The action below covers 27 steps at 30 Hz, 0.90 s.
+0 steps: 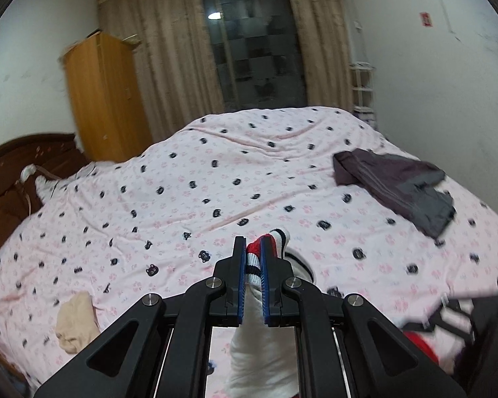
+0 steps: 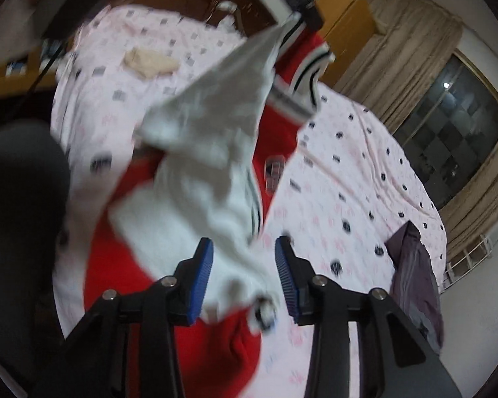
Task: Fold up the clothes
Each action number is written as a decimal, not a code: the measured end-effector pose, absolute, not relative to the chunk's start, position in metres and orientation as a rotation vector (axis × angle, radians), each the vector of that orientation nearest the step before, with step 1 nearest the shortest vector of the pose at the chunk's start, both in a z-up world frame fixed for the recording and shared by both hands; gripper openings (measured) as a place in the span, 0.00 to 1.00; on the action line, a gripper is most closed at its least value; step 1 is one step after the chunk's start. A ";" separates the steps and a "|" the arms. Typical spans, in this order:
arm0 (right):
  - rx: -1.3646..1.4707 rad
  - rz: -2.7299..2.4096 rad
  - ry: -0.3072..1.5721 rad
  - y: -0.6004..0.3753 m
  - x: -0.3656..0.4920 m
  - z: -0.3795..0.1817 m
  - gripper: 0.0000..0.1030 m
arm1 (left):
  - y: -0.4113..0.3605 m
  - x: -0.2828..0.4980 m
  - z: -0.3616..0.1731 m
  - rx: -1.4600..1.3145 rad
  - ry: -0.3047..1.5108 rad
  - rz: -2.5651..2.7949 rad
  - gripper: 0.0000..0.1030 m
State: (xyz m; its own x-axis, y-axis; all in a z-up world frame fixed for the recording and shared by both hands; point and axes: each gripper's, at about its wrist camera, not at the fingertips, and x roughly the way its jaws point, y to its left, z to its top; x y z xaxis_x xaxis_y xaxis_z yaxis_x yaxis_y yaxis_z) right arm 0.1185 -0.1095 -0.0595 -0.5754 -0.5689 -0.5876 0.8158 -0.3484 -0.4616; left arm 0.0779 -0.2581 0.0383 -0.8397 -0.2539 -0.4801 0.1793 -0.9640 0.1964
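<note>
Red-and-white garment: knit piece with white body, red panels and dark-striped ribbed trim. In the left wrist view its striped cuff edge is pinched between the blue pads of the left gripper, jaws closed tight on the fabric; the white cloth hangs down from the pinch, below the fingers, above the near edge of the bed.

Right wrist view: same garment hangs stretched from the upper part of the frame, white sleeve and red body draped down onto the bedspread. View is motion-blurred. Right gripper has its jaws spread apart, blue pads clear on both sides, with white fabric lying in the gap between them; cannot tell whether the pads touch the cloth.

Bedspread: pink, printed with dark cat faces and paw marks, wrinkled, covers the whole bed.

Dark grey-purple garment lies crumpled on the right side of the bed, well apart from the held piece. Beige cloth lies bunched at the near left edge.

Beyond the bed: wooden wardrobe at far left, brown curtains framing a dark window, white rack at far right, dark wooden headboard on the left
</note>
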 end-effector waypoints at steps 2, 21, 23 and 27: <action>0.427 -2.036 0.837 -0.118 0.112 -0.045 0.41 | -0.257 0.086 0.041 0.783 -0.233 -2.846 0.06; 0.915 -1.973 0.026 -0.129 0.067 -0.019 0.41 | -0.264 0.129 0.040 0.858 -0.271 -2.956 0.06; 0.908 -1.961 0.020 -0.129 0.077 -0.016 0.41 | -0.265 0.130 0.039 0.856 -0.267 -2.962 0.06; 0.903 -1.960 0.032 -0.142 0.087 -0.015 0.41 | -0.264 0.134 0.039 0.848 -0.262 -2.979 0.06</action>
